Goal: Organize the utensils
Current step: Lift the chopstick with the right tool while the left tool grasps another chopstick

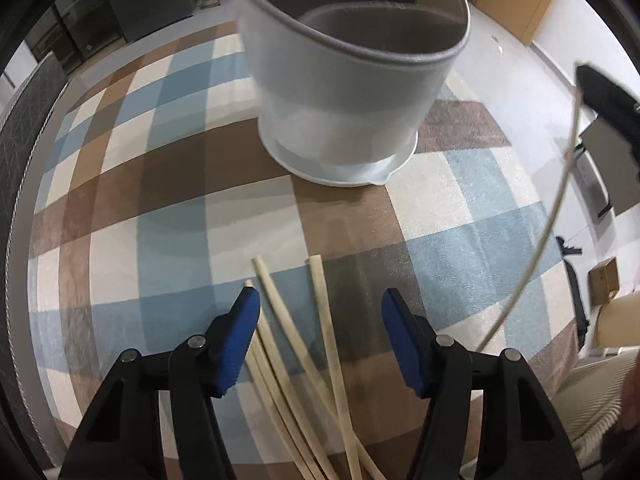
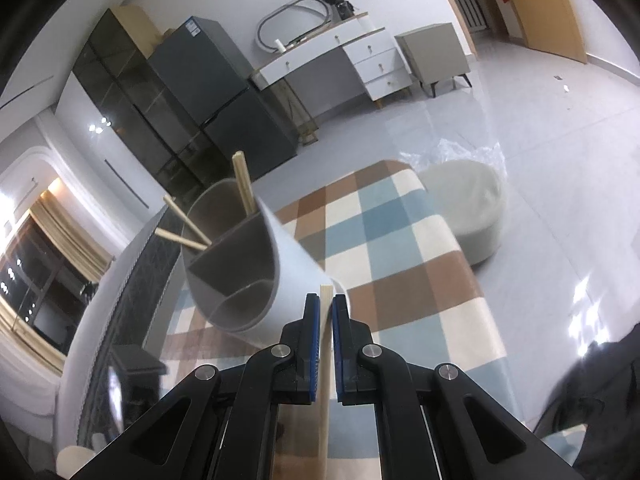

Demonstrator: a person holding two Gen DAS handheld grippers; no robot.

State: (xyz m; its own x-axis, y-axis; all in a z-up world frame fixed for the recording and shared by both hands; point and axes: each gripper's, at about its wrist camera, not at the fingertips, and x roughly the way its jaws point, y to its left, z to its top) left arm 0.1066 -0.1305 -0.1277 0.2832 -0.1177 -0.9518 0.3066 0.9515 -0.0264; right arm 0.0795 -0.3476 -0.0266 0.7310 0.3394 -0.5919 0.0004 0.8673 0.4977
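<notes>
A white utensil holder (image 1: 344,112) with a grey, divided inside stands on the checked cloth (image 1: 160,200). Several wooden chopsticks (image 1: 280,340) lie loose on the cloth in front of it. My left gripper (image 1: 320,296) hangs over them, pointing down. It is open, with its blue pads on either side of the sticks and not pressing on them. My right gripper (image 2: 326,300) is shut on a single chopstick (image 2: 325,360), just right of the holder (image 2: 296,264). Three chopsticks (image 2: 244,188) stick out of the holder's far compartment. In the left wrist view the right gripper (image 1: 608,100) and its stick (image 1: 560,184) show at the right edge.
A grey pouf (image 2: 468,208) sits on the floor beyond the cloth's far right corner. A dark fridge (image 2: 224,112) and a white desk with drawers (image 2: 360,56) stand at the back wall. A dark patterned panel (image 1: 24,160) borders the cloth's left side.
</notes>
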